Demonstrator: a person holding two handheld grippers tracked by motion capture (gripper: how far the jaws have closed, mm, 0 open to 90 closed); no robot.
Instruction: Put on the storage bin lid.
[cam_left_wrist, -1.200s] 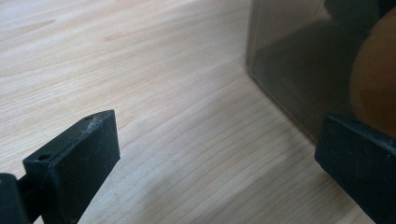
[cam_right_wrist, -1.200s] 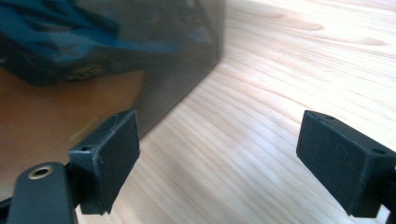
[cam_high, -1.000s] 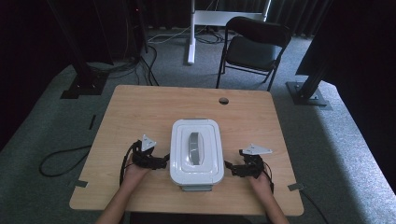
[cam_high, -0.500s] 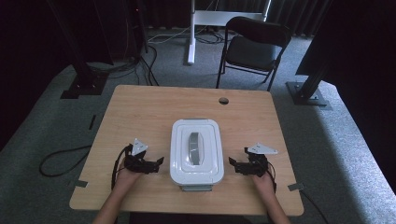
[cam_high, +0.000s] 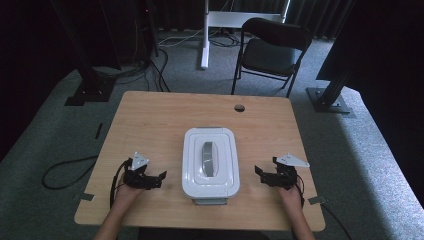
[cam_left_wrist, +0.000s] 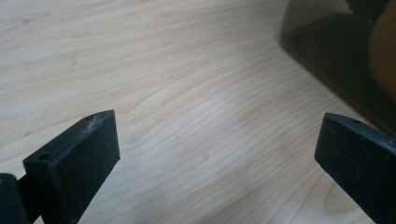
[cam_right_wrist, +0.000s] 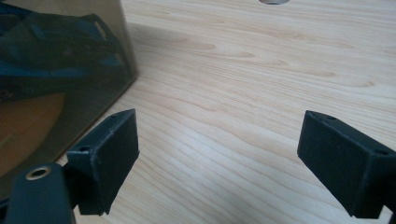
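Two tongs flank the lidded box

Both my tongs sit low near the tabletop's (cam_high: 150, 120) near edge, jaws spread wide and holding nothing. My left tongs (cam_high: 161, 177) point at the white-lidded box (cam_high: 209, 162) from its left, a little apart from it; my right tongs (cam_high: 258, 173) face it from the right, also apart. Box stands mid-tabletop between them, lid on. Beyond the far edge stands a black chair (cam_high: 270, 50).

From the high view I see a dim room, black at the upper left and right edges, with soft overhead light brightening the bench (cam_high: 150, 125). The picture is slightly grainy. In both gripper views the wood is evenly lit, pale glare at centre, near jaws softly blurred, corners darker.
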